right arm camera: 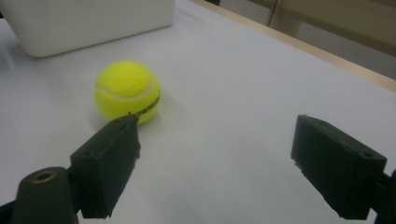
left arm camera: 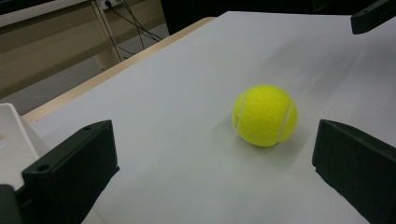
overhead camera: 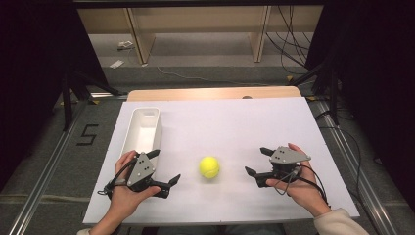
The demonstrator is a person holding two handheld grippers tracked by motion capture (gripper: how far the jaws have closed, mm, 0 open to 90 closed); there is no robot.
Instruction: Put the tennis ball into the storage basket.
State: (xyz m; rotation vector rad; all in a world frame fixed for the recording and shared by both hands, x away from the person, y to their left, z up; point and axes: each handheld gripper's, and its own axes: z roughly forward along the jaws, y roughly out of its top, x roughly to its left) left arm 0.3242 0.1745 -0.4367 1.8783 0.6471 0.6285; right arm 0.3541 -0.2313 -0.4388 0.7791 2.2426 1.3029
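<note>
At the centre of the white tabletop [overhead camera: 235, 122], a yellow tennis ball [overhead camera: 209, 167] sits between two hand-held grippers, the left gripper [overhead camera: 165, 169] at nine o'clock, the right gripper [overhead camera: 258, 160] at three, fingers of both apart. A clean grasp likely means straddling the ball squarely; white bin [overhead camera: 142, 128] waits at eleven.

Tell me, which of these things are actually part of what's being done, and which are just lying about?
In use: tennis ball, between the open left gripper and open right gripper; probably the white bin beside it.

Lying about: wooden shelving, cables and scraps on the floor.
</note>
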